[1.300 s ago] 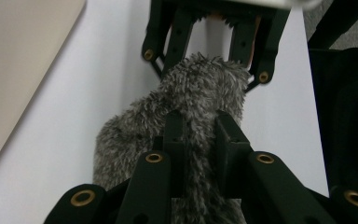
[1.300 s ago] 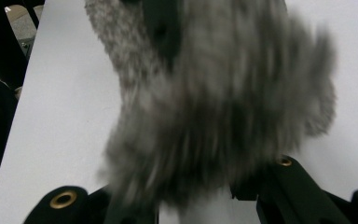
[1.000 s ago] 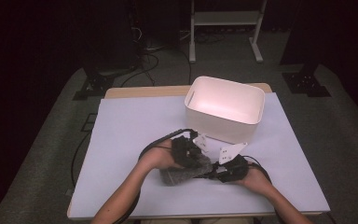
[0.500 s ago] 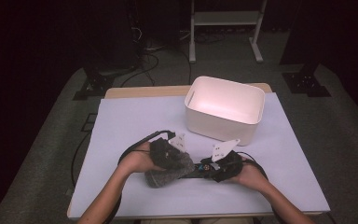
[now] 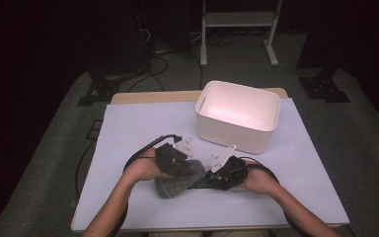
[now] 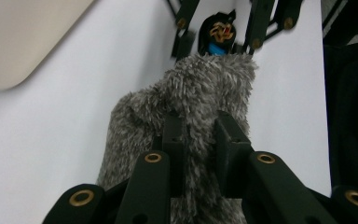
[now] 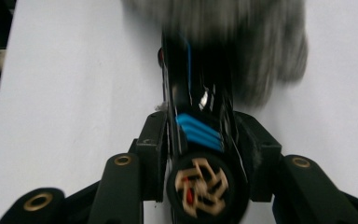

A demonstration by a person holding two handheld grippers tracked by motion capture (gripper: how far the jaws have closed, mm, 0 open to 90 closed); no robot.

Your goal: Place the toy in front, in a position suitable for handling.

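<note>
Low in the frame's centre, our left tool (image 5: 177, 163) pinches the grey fuzzy cover (image 5: 177, 181) on the bench (image 5: 128, 128). Our right tool (image 5: 222, 175), pointing left, grips the black handle (image 7: 193, 100) entering it, jaws just closing.

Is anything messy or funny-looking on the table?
Nothing is spilled or broken. The one odd sight is the fluffy grey cover: the left gripper pinches it while a black tool, held in the right gripper, pokes into it. The white bin stands upright.
</note>
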